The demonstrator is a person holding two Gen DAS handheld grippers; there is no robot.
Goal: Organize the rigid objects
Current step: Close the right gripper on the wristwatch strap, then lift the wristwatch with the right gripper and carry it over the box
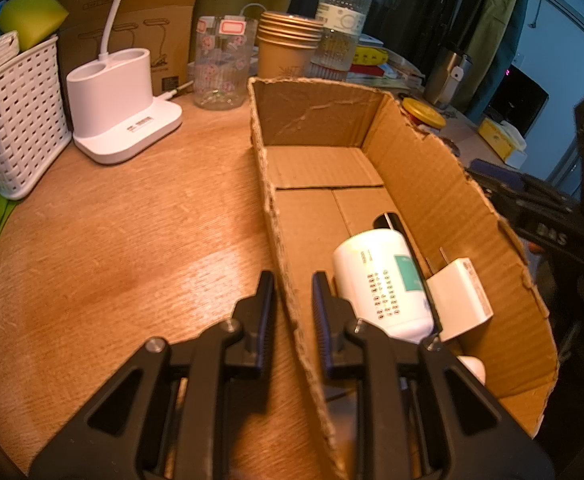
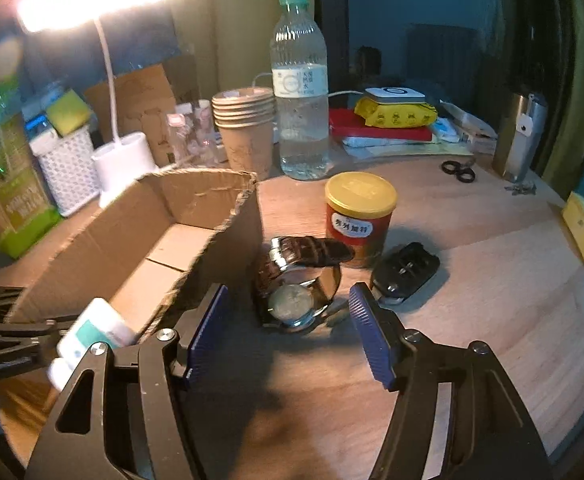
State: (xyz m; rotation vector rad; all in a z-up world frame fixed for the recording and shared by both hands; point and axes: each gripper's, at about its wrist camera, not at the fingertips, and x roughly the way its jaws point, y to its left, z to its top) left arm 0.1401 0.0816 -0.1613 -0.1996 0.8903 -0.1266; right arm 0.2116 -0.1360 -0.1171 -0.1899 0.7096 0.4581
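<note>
Left wrist view: the left hand-held gripper point(image 1: 292, 280) sits at the lower centre of the frame, its jaws clamped on the near left wall of the cardboard box point(image 1: 432, 184), one finger outside the wall and one inside. The box stands open-topped on the wooden worktop point(image 1: 132, 240) and fills the right half of the frame. Inside it, at the near end, a white bottle point(image 1: 380, 284) lies on its side; a small white adapter point(image 1: 462, 296) lies just beside it against the right wall, and a dark object shows just past the bottle, too hidden to identify. In the upper left stand a white lamp base point(image 1: 124, 108) and a white woven basket point(image 1: 20, 120).

Right wrist view: the right hand-held gripper point(image 2: 284, 312) occupies the lower centre, jaws apart with nothing pressed between the pads. A wristwatch point(image 2: 296, 284) with a dark strap lies on the worktop in the centre of the frame, just beyond the fingertips, in line with the gap and close beside the box's right outer wall. A red jar with a yellow lid point(image 2: 360, 216) stands upright just behind the watch. A black car key point(image 2: 406, 272) lies to the right of the watch, near the right fingertip. A water bottle point(image 2: 300, 92) and a stack of paper cups point(image 2: 244, 128) stand at the upper centre.
</note>
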